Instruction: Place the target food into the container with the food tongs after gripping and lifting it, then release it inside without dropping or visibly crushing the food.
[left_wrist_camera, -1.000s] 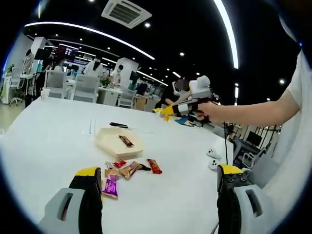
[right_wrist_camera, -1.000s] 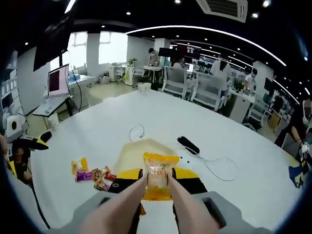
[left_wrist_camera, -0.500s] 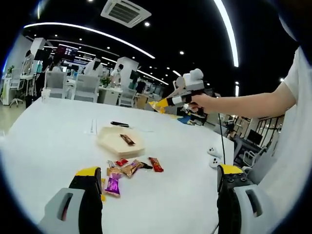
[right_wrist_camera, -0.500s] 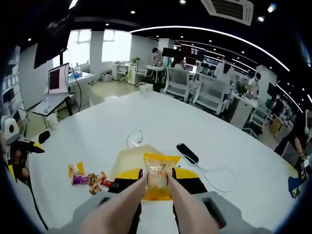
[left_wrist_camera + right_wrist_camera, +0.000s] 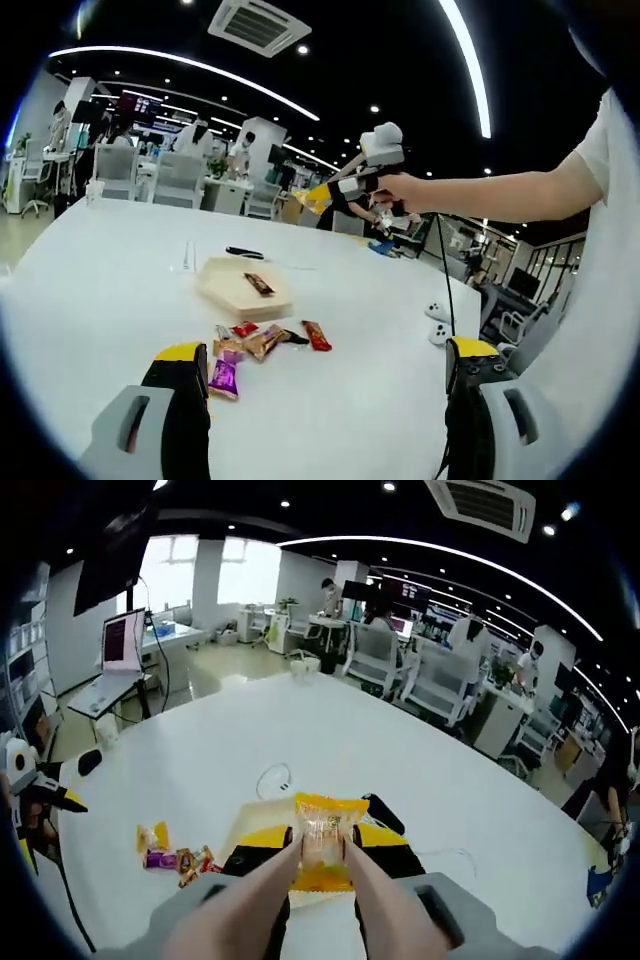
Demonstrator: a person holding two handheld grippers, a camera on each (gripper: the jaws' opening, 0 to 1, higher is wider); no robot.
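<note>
White cable (image 5: 272,778) and black remote (image 5: 244,254) on table (image 5: 90,290)

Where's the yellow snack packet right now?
In the right gripper view the yellow snack packet sits centre-low, clamped between the tongs in the right claw, held in the air above the shallow container on the white table.

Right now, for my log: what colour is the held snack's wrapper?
Yellow wrapper, best in the right gripper view.

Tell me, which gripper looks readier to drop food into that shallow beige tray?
The right gripper: its tongs already pinch a yellow-wrapped snack above the shallow beige tray. The left gripper is open, holding nothing.
</note>
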